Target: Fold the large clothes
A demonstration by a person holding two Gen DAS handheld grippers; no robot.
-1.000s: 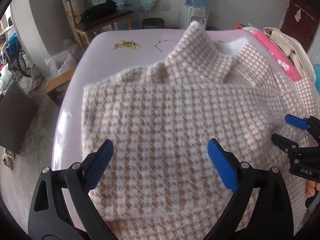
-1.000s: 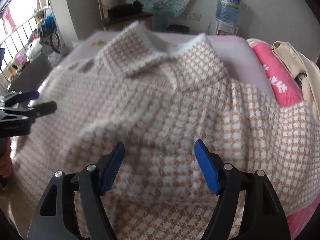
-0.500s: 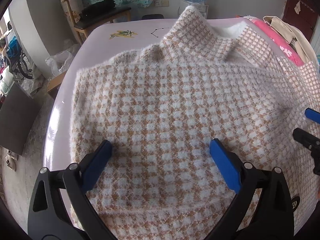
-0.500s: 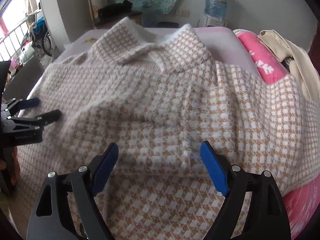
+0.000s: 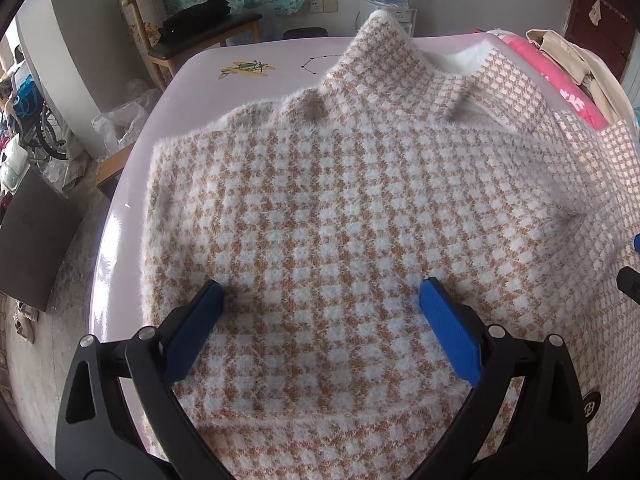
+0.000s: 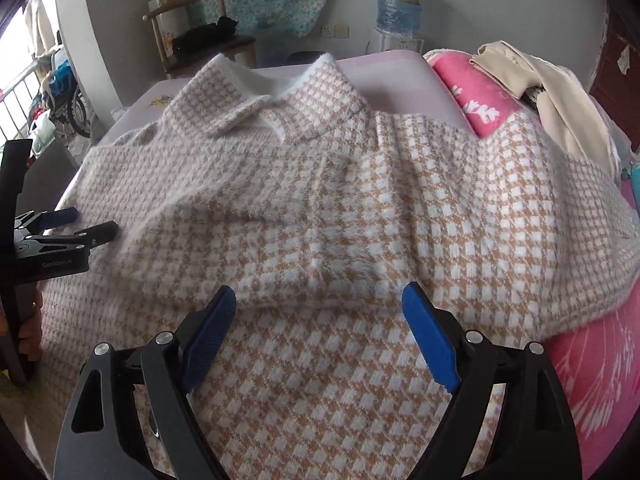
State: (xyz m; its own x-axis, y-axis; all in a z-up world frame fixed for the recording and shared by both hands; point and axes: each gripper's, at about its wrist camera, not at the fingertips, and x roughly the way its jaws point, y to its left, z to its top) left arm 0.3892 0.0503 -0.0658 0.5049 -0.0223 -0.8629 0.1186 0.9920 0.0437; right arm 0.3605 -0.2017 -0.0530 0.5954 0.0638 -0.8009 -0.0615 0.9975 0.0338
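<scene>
Pale lilac and glossy, the bench (image 5: 120, 216) carries a fluffy checked sweater (image 5: 340, 208), spread flat across most of its top. Its knit is a fuzzy tan-and-white houndstooth with a hairy white fringe along every edge. At the far side the wide collar (image 6: 256, 92) stands up and folds back, showing a plain white lining. One side of the garment runs up over a pink towel (image 6: 476, 104) with white leaf prints, and a soft ridge crosses the cloth just ahead of the right tool.

Left tool (image 5: 320, 300) hangs over the near part of the sweater, its blue ribbed pads set wide, nothing between them but the cloth lying below. Right tool (image 6: 316, 308) is likewise spread wide, its jaws having just been opening, and no fold is pinched between the pads. Whether either set of tips brushes the pile is hard to judge from these angles.

Beyond the towel lies a beige garment (image 6: 552, 88), cut off at the frame edge. Farther back stand a wooden chair (image 5: 192, 36) with dark clothing on its seat and a water bottle (image 6: 400, 4) against the wall.
</scene>
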